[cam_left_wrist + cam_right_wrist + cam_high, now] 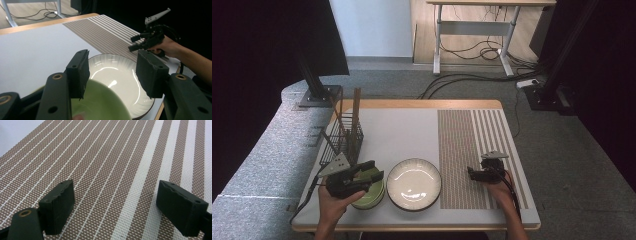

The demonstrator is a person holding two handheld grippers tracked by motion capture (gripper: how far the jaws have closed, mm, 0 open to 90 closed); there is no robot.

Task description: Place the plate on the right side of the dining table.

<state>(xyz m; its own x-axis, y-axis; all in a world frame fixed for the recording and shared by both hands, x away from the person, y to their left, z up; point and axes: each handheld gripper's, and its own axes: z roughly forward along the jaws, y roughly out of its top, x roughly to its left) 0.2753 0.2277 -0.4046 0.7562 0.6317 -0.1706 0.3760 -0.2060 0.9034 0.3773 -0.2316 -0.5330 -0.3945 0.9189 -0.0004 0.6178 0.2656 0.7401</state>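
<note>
A green bowl [371, 196] sits near the table's front left, right beside a white ribbed plate [413, 184]. My left gripper [373, 171] hovers open just above the bowl's rim, its jaws pointing toward the plate. In the left gripper view the green bowl [100, 106] lies under the left jaw and the white plate [117, 77] shows between the wide-apart jaws of my left gripper [113, 67]. My right gripper [472, 173] hangs open over the brown striped placemat [462, 135], holding nothing. The right gripper [115, 205] has only the placemat [112, 157] weave between its jaws.
A black wire rack [343, 142] with upright wooden sticks stands at the table's left, just behind my left hand. The white mat [402, 132] behind the plate is bare. The far hand's gripper [143, 41] appears in the left gripper view. Cables and a desk stand on the floor beyond.
</note>
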